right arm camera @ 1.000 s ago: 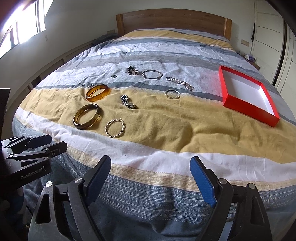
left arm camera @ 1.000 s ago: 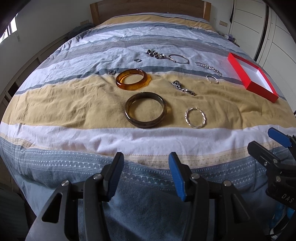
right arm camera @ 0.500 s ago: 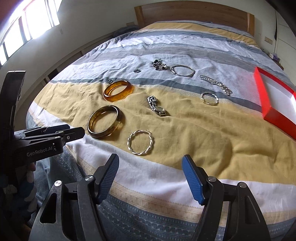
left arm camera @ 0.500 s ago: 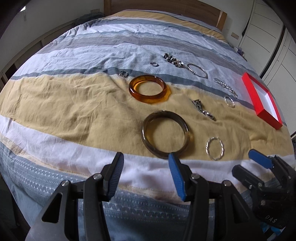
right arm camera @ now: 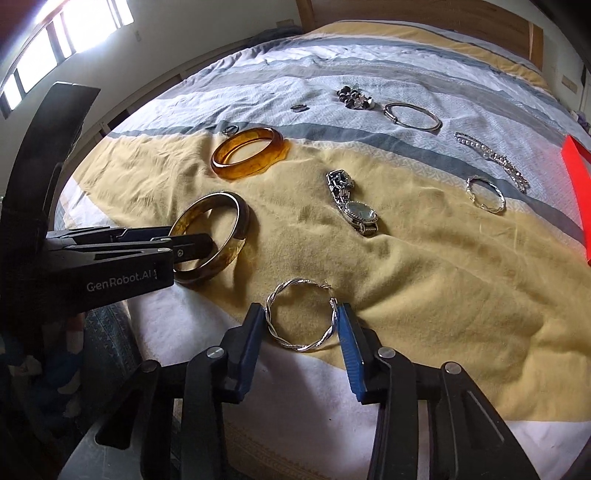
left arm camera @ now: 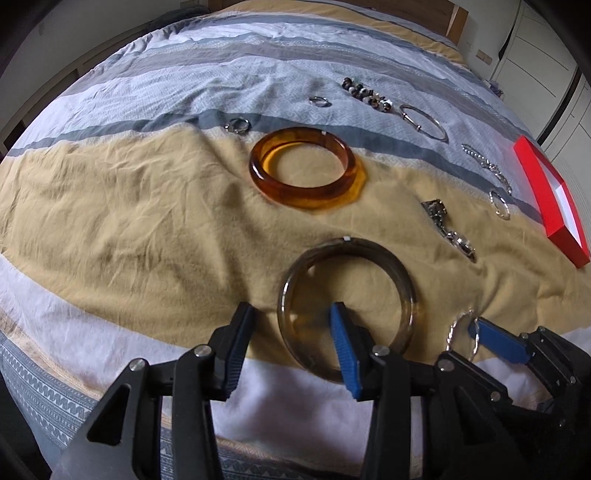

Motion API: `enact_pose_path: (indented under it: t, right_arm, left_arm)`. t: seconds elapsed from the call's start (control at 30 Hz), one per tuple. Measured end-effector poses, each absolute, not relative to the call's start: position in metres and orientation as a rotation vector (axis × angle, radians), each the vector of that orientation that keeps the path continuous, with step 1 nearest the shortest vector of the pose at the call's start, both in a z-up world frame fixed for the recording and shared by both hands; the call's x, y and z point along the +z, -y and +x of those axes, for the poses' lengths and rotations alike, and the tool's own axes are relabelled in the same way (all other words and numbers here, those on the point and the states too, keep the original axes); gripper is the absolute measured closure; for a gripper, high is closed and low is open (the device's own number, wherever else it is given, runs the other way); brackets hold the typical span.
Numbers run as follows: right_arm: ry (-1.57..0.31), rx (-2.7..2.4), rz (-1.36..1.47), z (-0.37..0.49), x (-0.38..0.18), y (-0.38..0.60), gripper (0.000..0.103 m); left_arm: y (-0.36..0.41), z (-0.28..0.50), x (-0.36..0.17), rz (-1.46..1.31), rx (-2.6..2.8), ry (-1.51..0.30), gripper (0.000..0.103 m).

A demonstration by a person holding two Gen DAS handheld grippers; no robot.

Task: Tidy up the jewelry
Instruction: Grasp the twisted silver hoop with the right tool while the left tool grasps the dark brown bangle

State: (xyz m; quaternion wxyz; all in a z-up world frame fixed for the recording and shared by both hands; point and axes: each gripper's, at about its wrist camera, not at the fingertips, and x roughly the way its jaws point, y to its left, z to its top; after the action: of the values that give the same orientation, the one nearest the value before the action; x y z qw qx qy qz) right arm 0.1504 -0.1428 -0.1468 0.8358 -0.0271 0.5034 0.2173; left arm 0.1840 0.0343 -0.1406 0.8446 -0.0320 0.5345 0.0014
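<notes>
Both grippers are pitching steeply down at the striped quilted bed [left arm camera: 110, 206]. The left gripper [left arm camera: 291, 332] is closing, one finger standing inside the dark tortoiseshell resin bangle [left arm camera: 347, 266] (rim not yet pinched). The right gripper [right arm camera: 301, 326] is closing astride the twisted silver hoop earring [right arm camera: 301, 319], pads flanking, contact uncertain.

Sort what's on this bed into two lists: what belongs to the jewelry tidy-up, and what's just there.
Part of the job:
- dark bangle, left gripper jaws closing across its rim
- twisted silver hoop, between the closing jaws of the right gripper
- amber bangle
- watch
- beaded bracelet
- thin silver bangle
- red box

Just there:
- striped duvet
- headboard
- window
</notes>
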Motion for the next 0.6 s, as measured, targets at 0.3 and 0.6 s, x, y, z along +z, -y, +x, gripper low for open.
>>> enact_pose_path:
  t: [0.3,0.6]
  right_arm:
    - [-1.058,0.477,-0.016,0.144,-0.137,0.151,0.063]
    - [-0.974,0.416,0.046,0.128,-0.099,0.190,0.063]
  left_arm:
    - [-0.030,0.179,-0.135,-0.038,0.022,-1.101,0.095]
    - [-0.029,0.166,-0.104,-0.090,0.024,-1.064,0.096]
